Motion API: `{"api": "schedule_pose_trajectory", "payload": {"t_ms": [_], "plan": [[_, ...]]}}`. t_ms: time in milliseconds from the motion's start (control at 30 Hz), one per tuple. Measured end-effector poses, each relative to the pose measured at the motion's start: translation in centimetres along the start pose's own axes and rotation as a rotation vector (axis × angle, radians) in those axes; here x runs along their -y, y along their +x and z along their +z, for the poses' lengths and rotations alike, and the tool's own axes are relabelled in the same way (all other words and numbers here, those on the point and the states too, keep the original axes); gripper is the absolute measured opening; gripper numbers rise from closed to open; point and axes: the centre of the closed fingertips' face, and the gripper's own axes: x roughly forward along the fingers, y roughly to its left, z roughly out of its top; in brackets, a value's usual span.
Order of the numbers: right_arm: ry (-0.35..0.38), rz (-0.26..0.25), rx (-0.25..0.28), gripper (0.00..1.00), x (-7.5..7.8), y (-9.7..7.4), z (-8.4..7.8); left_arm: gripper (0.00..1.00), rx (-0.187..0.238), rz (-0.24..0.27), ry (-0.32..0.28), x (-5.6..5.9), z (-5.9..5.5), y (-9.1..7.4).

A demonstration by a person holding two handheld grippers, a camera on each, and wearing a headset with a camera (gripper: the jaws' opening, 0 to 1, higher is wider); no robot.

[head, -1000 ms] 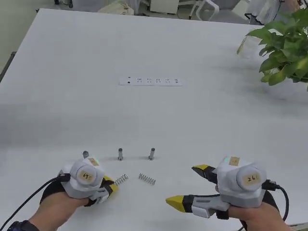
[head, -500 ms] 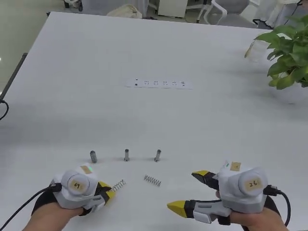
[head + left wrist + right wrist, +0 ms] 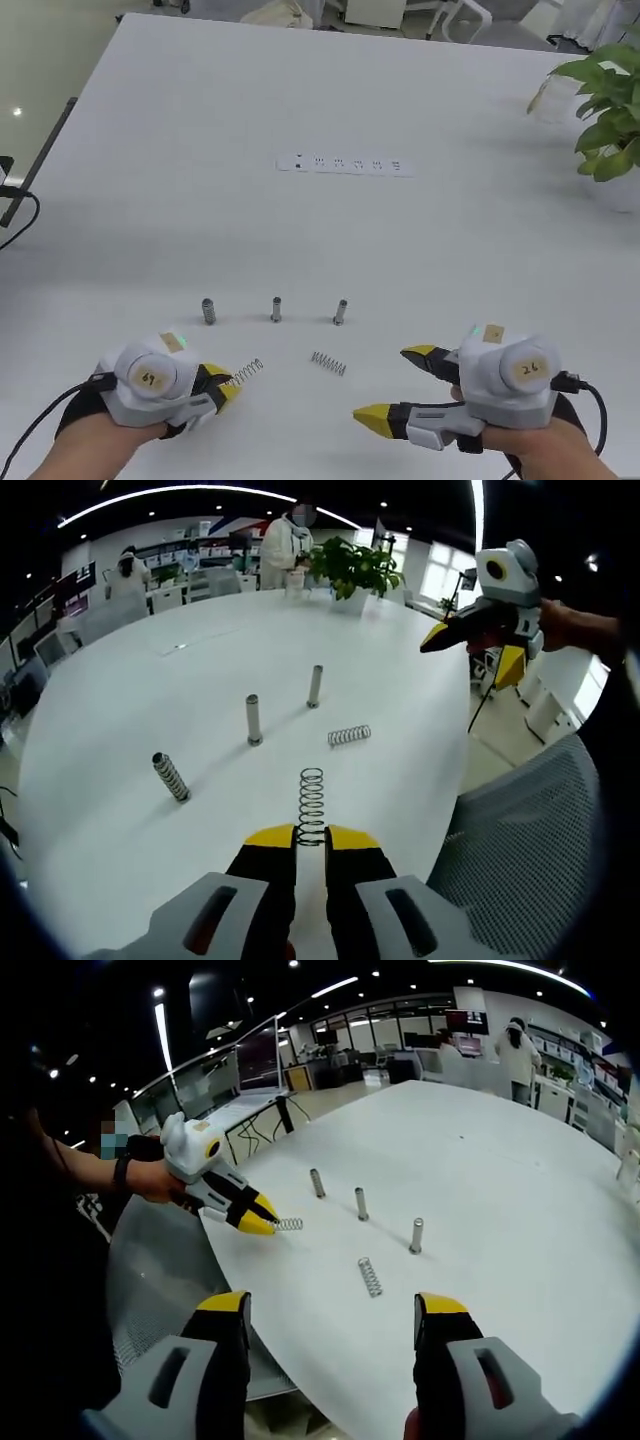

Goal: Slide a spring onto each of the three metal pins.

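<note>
We are drawing our left gripper (image 3: 224,385) back from the left pin (image 3: 208,311), now uncovered, the jaws pinching a spring (image 3: 246,370); our right gripper (image 3: 390,384) is staying spread wide.

Open tabletop (image 3: 420,250) surrounds three upright pins (image 3: 276,309).

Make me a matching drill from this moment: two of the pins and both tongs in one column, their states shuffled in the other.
Column one:
1. left pin
2. middle pin
3. left tongs
4. right tongs

Column two:
A. open, holding nothing
B. bare
C. shut on a spring
D. already loaded

Pairs: 1-D, 2-B, 3-C, 4-A
</note>
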Motion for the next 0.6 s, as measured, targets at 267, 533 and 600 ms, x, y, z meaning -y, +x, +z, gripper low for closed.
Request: {"api": "schedule_pose_trajectory", "payload": {"t_ms": [267,533,600], "plan": [[-0.02,0.029,-0.001,0.62,-0.6,0.4,0.3,0.02,0.026,0.012,0.023,0.2,0.9,-1.3],[-0.033,0.059,0.003,0.57,-1.1,1.0,0.7,0.02,0.059,0.0,0.057,1.2,2.5,-2.2],[-0.038,0.073,0.005,0.56,-1.5,1.3,0.9,0.02,0.068,-0.004,0.068,1.5,3.0,-2.3]]}}
